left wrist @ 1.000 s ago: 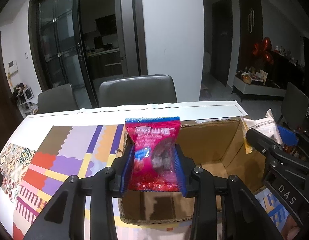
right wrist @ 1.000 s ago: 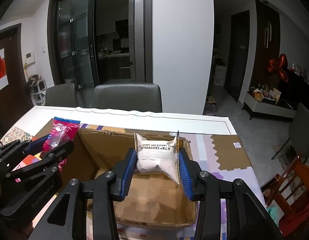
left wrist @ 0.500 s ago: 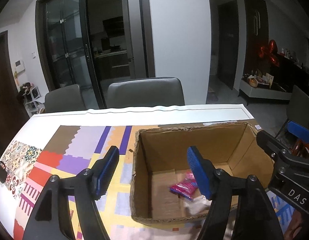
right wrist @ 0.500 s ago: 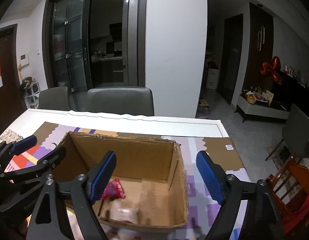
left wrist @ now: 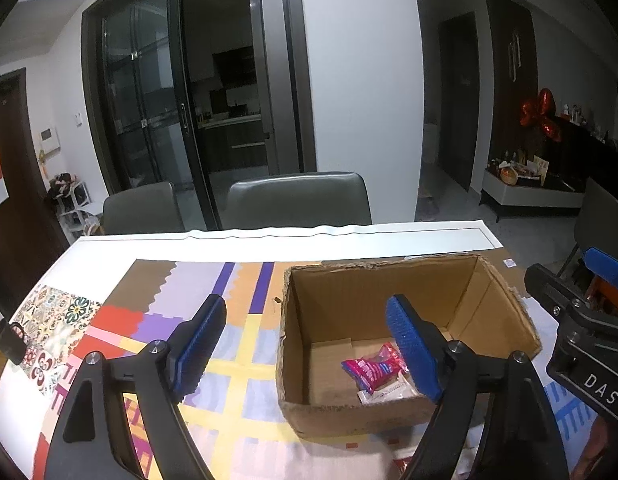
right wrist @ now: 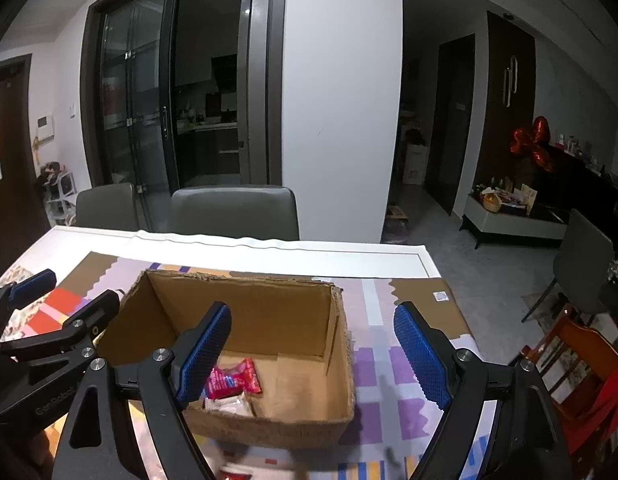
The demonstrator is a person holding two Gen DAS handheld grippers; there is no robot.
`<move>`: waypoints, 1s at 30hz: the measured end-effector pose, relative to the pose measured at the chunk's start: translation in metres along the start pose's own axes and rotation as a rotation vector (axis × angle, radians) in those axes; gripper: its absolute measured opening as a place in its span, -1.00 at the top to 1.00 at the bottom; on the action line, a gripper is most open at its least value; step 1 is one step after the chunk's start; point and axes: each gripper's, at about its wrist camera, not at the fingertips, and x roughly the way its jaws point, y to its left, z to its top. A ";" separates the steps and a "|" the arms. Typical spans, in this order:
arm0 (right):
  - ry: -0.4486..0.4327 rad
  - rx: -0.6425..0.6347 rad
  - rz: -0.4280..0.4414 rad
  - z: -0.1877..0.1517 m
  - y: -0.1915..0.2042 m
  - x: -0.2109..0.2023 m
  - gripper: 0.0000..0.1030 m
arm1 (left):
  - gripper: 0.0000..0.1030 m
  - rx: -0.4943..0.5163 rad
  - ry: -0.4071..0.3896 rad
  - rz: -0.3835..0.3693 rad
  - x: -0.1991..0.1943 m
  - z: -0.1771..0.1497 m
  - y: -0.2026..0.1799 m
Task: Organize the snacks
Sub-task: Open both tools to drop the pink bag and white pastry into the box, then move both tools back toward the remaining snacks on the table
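Note:
An open cardboard box (left wrist: 381, 266) stands on the patterned table mat. On its floor lie a pink snack packet (left wrist: 375, 366) and, under it, a white packet (left wrist: 389, 392). My left gripper (left wrist: 305, 308) hovers above the box's near left corner, its jaws opening with nothing between them. In the right wrist view the same box (right wrist: 241, 278) holds the pink packet (right wrist: 233, 378) and the white packet (right wrist: 229, 402). My right gripper (right wrist: 312, 312) stands open and empty over the box's near right side. Each gripper shows at the edge of the other's view.
The colourful mat (left wrist: 121, 320) covers a white table (left wrist: 349, 236) with two grey chairs (left wrist: 297, 196) behind it. A dark mug (left wrist: 7, 340) sits at the left edge. A blurred red packet (right wrist: 237, 470) lies before the box. A wooden chair (right wrist: 581, 344) stands to the right.
Both grippers opened and let go: the pink packet and the white packet fell into the box. Both grippers then rose and drew back a little.

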 end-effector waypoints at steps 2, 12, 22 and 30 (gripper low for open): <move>-0.009 0.000 -0.004 0.000 0.000 -0.009 -0.64 | -0.62 0.001 -0.005 0.000 -0.006 0.000 0.000; -0.047 -0.001 -0.009 -0.005 0.000 -0.048 -0.64 | -0.63 -0.002 -0.027 0.015 -0.041 -0.005 0.007; -0.071 0.004 -0.003 -0.013 0.003 -0.078 -0.64 | -0.64 0.003 -0.037 0.034 -0.070 -0.014 0.015; -0.082 0.003 0.001 -0.022 0.004 -0.097 -0.64 | -0.67 -0.002 -0.046 0.036 -0.088 -0.024 0.020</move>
